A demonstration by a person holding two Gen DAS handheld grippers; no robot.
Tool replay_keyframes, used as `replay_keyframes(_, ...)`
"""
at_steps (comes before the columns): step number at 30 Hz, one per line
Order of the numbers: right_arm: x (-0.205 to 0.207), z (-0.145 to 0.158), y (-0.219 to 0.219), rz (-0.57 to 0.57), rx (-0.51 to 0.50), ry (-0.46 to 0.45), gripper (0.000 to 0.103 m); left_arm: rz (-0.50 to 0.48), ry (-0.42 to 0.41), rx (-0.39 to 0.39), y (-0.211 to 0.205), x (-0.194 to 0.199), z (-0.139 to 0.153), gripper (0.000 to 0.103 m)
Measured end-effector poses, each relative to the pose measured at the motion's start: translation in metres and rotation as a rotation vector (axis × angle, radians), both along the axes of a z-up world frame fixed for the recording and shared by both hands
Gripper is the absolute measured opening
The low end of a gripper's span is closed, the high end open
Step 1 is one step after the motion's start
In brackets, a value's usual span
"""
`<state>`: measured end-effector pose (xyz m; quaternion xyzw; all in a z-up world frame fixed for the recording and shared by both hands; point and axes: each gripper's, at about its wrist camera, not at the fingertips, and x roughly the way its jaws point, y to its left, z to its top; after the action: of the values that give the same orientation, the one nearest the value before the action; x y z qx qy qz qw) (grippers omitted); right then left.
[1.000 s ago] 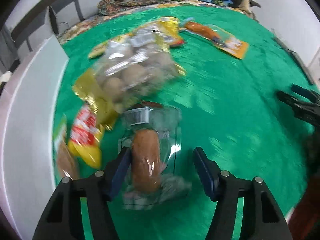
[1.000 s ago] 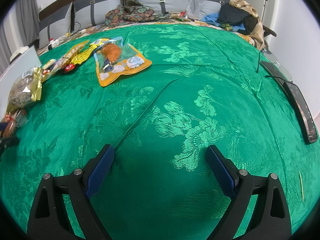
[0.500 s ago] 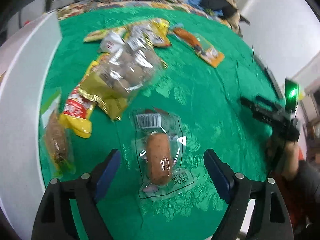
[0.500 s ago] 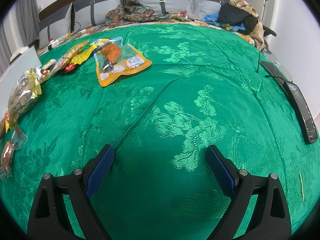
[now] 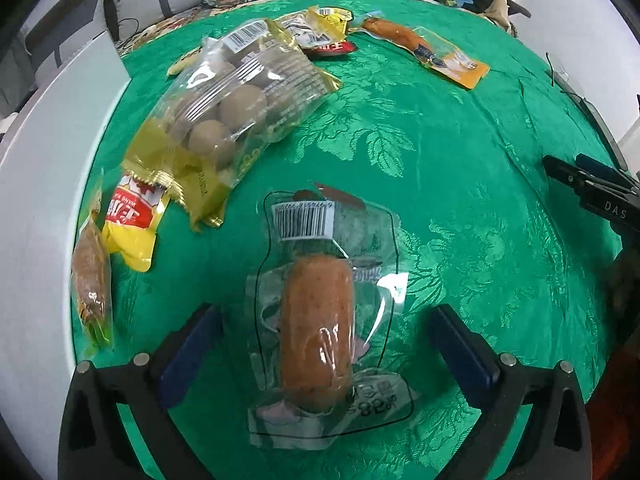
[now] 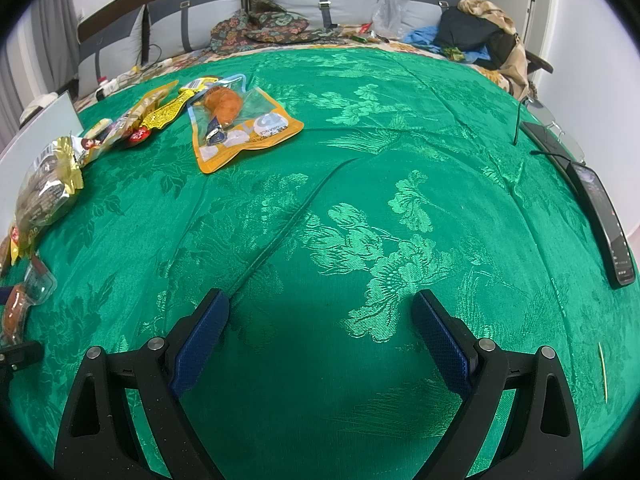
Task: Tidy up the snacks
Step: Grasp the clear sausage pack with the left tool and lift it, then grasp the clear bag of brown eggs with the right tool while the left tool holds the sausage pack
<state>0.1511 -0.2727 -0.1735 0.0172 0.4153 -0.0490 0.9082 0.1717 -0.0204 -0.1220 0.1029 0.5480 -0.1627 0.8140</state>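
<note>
The left gripper (image 5: 320,344) is opening its fingers wide around the sausage pack (image 5: 320,320), which lies free on the green bedspread (image 5: 460,160) just below the egg bag (image 5: 236,108), apparently released to extend the snack row. The right gripper (image 6: 320,328) hangs wide and empty.

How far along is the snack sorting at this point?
Done: several packs sit grouped by the white board: the egg bag, yellow pack and a brown bar. In hand: nothing; the left gripper is opening around the sausage pack, which lies on the green cloth, pads clear. The right gripper is open and empty. Left: the orange pouch lies apart.
</note>
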Motion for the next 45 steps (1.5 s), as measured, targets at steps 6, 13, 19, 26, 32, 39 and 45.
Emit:
replay_keyframes(6,0.0,0.0,-0.001,0.0,0.0,0.0,0.095,0.014,-0.013,-0.018,0.013,-0.009,0.01,0.047)
replay_keyframes(13,0.0,0.0,-0.001,0.0,0.001,-0.001,0.095,0.137,-0.047,-0.132,0.038,-0.039,0.013,0.041)
replay_keyframes(19,0.001,-0.001,-0.001,0.001,0.001,-0.001,0.095,0.249,-0.123,-0.247,0.071,-0.062,0.017,0.041)
replay_keyframes(26,0.013,0.032,0.057,0.124,0.455,0.083,0.093,0.267,-0.22,-0.245,0.089,-0.074,0.024,0.041)
replay_keyframes(32,0.077,0.041,0.185,0.198,0.726,0.209,0.093,0.318,-0.254,-0.218,0.101,-0.083,0.025,0.041)
replay_keyframes(39,0.123,0.024,0.227,-0.013,0.617,0.278,0.077,0.332,-0.282,-0.196,0.108,-0.089,0.026,0.041)
replay_keyframes(45,0.098,0.053,0.196,0.132,0.535,0.219,0.044,0.314,-0.277,-0.254,0.11,-0.09,0.03,0.041)
